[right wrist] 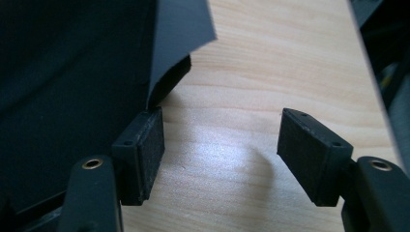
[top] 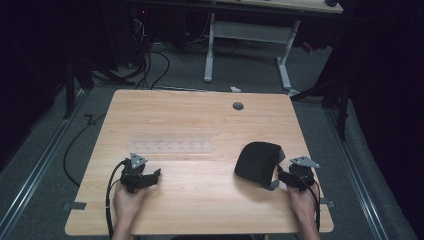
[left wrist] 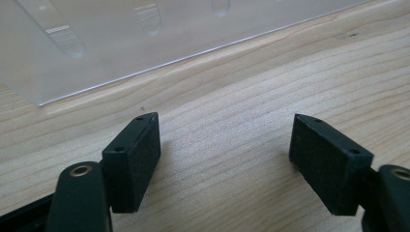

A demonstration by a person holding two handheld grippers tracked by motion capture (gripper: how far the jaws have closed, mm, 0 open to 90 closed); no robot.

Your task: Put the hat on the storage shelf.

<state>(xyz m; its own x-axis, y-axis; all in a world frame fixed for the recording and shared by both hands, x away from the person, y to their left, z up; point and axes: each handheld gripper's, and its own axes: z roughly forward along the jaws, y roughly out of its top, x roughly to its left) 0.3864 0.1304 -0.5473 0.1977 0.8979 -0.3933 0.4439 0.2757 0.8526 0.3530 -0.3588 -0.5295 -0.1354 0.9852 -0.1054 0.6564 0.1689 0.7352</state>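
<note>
Resting spot: both grippers sit low on the wooden counter (top: 200, 120), near the person's edge.
Left gripper (top: 156, 175): jaws spread wide with nothing between them, just bare wood. It sits at about 7 o'clock on the counter.
Right gripper (top: 278, 172): jaws spread wide too, holding nothing. It sits at about 4 o'clock.
Black bag (top: 257, 161): a soft dark thing at about 4 o'clock, just beside the right gripper on that gripper's 9 o'clock side. In the right gripper view its edge (right wrist: 164, 72) lies just past the left jaw's tip.
Clear plastic tray (top: 172, 142): flat on the counter, just beyond the left gripper at its 12 o'clock.
</note>
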